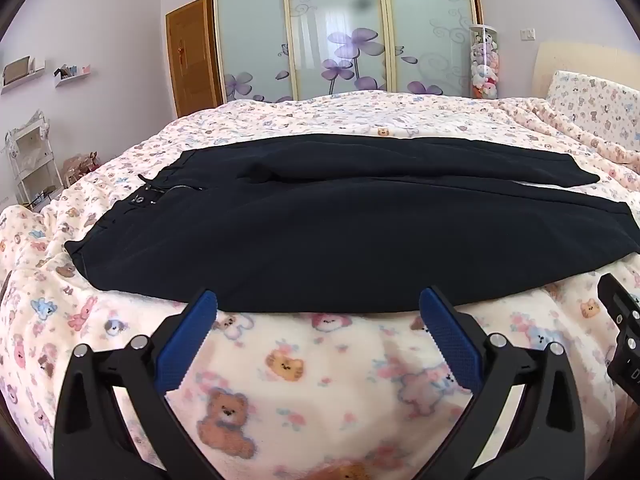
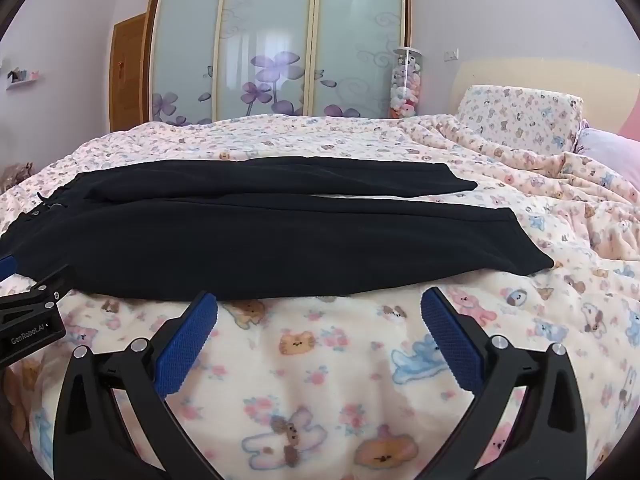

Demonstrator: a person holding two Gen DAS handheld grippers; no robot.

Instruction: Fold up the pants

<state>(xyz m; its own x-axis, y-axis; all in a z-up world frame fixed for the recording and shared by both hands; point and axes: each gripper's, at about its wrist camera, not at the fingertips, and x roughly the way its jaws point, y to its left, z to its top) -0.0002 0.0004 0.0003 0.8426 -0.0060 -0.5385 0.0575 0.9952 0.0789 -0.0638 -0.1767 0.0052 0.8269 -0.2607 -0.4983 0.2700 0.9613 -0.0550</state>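
Dark navy pants point(image 1: 320, 232) lie flat on the bed, waistband to the left, both legs running right, side by side. They also show in the right wrist view point(image 2: 260, 240). My left gripper point(image 1: 318, 308) is open and empty, its blue pads just short of the near edge of the near leg. My right gripper point(image 2: 319, 308) is open and empty at the same near edge, further right toward the cuffs. The right gripper's body shows at the left view's right edge point(image 1: 622, 332); the left gripper's body shows at the right view's left edge point(image 2: 28, 316).
A bear-print fleece blanket point(image 1: 304, 384) covers the bed. A pillow point(image 2: 520, 120) and headboard lie at the far right. A sliding wardrobe point(image 1: 340, 28), a tube of plush toys point(image 1: 484, 64) and a white rack point(image 1: 32, 160) stand beyond the bed.
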